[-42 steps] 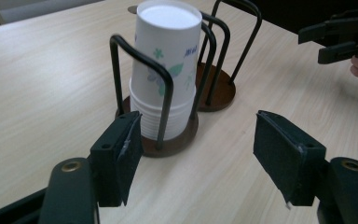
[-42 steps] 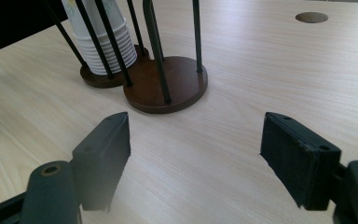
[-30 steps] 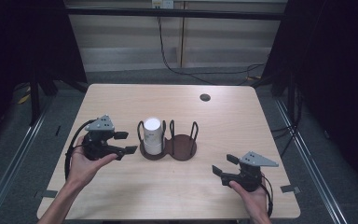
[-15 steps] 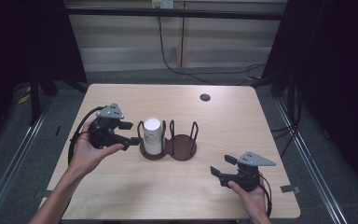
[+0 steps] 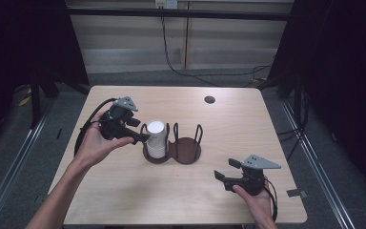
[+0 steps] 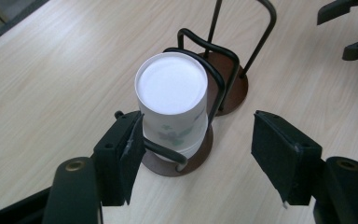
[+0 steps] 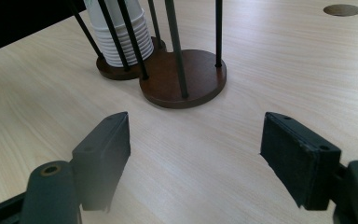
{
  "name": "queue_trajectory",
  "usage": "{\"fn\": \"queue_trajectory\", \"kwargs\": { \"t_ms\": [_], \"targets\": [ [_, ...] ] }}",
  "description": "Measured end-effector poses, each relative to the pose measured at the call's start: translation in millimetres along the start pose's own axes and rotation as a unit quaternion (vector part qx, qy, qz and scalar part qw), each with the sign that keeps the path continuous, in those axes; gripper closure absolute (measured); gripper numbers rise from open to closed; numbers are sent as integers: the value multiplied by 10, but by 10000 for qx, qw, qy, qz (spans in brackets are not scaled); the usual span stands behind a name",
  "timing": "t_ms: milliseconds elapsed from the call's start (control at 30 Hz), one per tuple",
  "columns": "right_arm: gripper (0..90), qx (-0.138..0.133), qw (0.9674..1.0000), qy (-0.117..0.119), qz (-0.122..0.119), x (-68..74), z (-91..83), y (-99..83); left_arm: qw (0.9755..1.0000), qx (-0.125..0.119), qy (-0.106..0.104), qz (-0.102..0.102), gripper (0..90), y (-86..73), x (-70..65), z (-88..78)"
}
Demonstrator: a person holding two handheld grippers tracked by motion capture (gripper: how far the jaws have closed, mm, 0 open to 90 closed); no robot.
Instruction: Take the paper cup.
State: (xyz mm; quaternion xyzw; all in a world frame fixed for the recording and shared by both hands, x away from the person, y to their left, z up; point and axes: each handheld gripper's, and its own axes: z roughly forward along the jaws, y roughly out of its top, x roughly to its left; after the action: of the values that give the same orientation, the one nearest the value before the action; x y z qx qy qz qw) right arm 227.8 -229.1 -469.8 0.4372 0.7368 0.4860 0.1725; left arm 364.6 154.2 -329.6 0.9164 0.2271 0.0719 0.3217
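Note:
A stack of white upturned paper cups (image 5: pixel 156 138) (image 6: pixel 171 88) (image 7: pixel 121 42) stands in the left bay of a brown two-bay holder (image 5: pixel 187 150) (image 6: pixel 233 88) (image 7: pixel 182 74) with black wire loops. The right bay is bare. My left gripper (image 5: pixel 138 130) (image 6: pixel 198 154) hovers just left of the stack, tilted down at it. Its jaws have just closed a little but stand apart, one pad near the cups' side and the other well off them. My right gripper (image 5: pixel 225 169) (image 7: pixel 196 149) rests open near the front right of the table, with nothing between its jaws.
The light wooden table (image 5: pixel 248 129) has a small dark round spot (image 5: pixel 209 99) (image 7: pixel 341 9) near its far edge. In the left gripper view the right gripper's jaws (image 6: pixel 349 28) show beyond the holder. Dark floor and cables (image 5: pixel 181 71) lie behind the table.
My left hand has carried its gripper away from me and up, closer to the cup stack. The right hand and the holder have stayed put.

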Motion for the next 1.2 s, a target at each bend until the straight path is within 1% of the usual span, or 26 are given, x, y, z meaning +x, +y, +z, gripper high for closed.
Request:
{"fn": "queue_trajectory", "kwargs": {
  "t_ms": [33,67,100,133,200,233,300,367,400,433,500,533,600,633,700,833,867,933,967,1033,1100,1133,1200],
  "targets": [
    [235,2,10000,-3,-5,-1,1,0,10000,35,49,-40,353,16,1,15],
    [235,5,10000,-6,-1,-1,2,-1,9999,118,57,-16,349,40,14,31],
    [235,7,10000,-9,6,-4,1,-1,9998,154,58,-62,348,59,23,43],
    [235,8,10000,-11,6,-5,2,-1,9997,242,52,-8,346,76,41,46],
    [235,16,10000,-18,9,-7,3,-1,9996,249,66,-77,339,116,60,58],
    [235,22,10000,-4,5,-7,4,-2,9995,305,33,-57,331,138,77,56],
    [235,33,10000,0,11,-3,6,-2,9995,312,47,-100,319,171,92,74],
    [235,44,10000,8,1,-2,8,-2,9992,393,64,-97,314,191,103,100],
    [235,60,10000,9,-10,-4,10,-3,9992,382,61,-140,315,197,110,118],
    [234,62,10000,12,-12,-6,15,-4,9989,432,46,-174,321,206,124,133],
    [232,77,10000,17,-15,-7,19,-4,9981,566,69,-247,295,229,157,168],
    [232,82,10000,12,-20,-5,18,-4,9973,690,67,-251,287,244,168,191],
    [232,80,10000,19,-11,-1,17,-4,9963,837,57,-179,291,271,184,212],
    [232,77,10000,24,-11,0,16,-5,9961,856,42,-214,284,286,190,218],
    [230,84,10000,14,-15,-2,19,-5,9960,870,16,-197,291,322,206,222],
    [227,103,9999,16,-12,-4,23,-6,9949,988,-62,-196,291,392,219,250],
    [227,104,9999,15,-9,-3,23,-7,9945,1034,-102,-157,303,412,226,257],
    [227,110,9999,25,-23,-4,25,-7,9944,1054,-97,-54,340,449,216,286],
    [227,133,9999,16,-16,-3,25,-8,9943,1055,-133,-59,357,460,213,294],
    [226,145,9999,17,14,-5,27,-10,9928,1188,-126,-50,370,489,199,324],
    [226,141,9999,26,9,-9,31,-11,9919,1258,-189,17,370,526,183,362],
    [226,138,9999,27,-2,-11,31,-11,9911,1316,-211,11,372,541,180,378],
    [226,146,9999,33,25,-8,27,-12,9899,1401,-193,30,380,564,187,425]
  ]
}}
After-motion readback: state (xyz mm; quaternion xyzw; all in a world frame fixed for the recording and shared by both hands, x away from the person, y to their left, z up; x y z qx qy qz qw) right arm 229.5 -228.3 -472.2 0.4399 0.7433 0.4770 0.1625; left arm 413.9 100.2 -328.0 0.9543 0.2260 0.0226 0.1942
